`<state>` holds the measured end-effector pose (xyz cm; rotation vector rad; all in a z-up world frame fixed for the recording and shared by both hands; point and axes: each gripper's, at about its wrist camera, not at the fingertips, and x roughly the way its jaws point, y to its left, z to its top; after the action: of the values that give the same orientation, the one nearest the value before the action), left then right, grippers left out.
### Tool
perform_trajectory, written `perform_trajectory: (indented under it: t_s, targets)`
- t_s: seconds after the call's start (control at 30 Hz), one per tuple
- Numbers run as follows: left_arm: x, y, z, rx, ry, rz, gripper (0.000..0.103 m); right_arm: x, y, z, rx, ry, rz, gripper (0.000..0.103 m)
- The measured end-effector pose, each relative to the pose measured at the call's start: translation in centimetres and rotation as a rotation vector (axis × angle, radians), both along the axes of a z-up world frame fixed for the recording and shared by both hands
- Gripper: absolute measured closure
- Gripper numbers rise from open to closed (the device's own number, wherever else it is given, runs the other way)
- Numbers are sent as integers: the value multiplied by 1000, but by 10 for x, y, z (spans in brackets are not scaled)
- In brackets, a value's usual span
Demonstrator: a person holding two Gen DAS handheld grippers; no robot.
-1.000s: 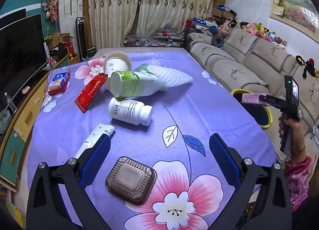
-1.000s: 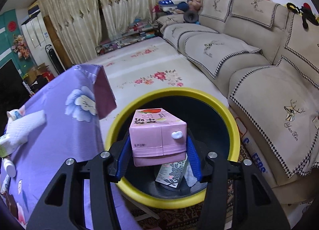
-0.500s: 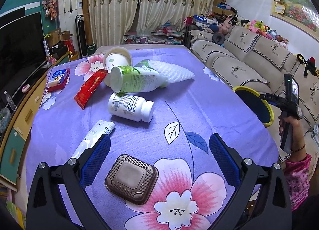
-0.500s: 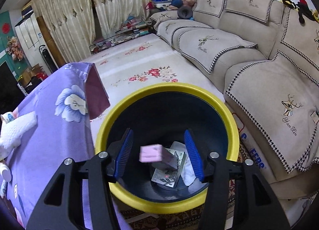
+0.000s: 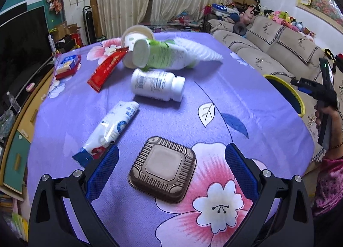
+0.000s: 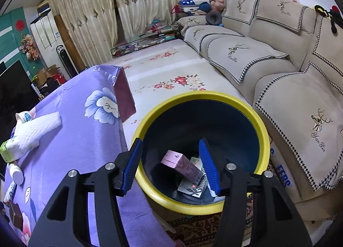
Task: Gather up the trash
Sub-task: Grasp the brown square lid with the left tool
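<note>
While right tongs (image 6: pixel 171 165) gape above bin rim (image 6: pixel 263 139), carton (image 6: pixel 182 166) lies inside.

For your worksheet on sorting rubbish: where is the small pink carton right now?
In the right wrist view, the small pink carton lies inside the yellow-rimmed dark bin, on printed paper scraps, beside the table.

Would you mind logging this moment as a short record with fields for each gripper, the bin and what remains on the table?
left gripper: open, poised over the brown square tray
right gripper: open, empty, above the bin
bin: yellow rim, dark inside; pink carton lies on other packets
table: purple floral cloth; white pill bottle, green-labelled bottle, red wrapper, white-blue pouch, white foam net
</note>
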<state>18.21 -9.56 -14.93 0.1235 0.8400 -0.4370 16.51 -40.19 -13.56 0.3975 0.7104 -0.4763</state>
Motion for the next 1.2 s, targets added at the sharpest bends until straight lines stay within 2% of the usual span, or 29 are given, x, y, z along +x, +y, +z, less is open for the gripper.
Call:
perform_trajectory:
  t_s: [0.43, 0.6, 0.73, 0.97, 1.2]
  targets:
    - [16, 1, -28, 7, 52, 20, 5, 1, 3, -3, 10, 4, 21, 51]
    - [21, -1, -33, 12, 51, 29, 8, 3, 4, -5, 11, 9, 25, 51]
    - [22, 0, -34, 5, 49, 38, 14, 4, 5, -6, 11, 10, 31, 51]
    - [23, -1, -38, 26, 47, 42, 31, 5, 7, -7, 11, 10, 37, 51]
    - [17, -3, -33, 22, 28, 28, 34, 3, 7, -6, 15, 3, 40, 51]
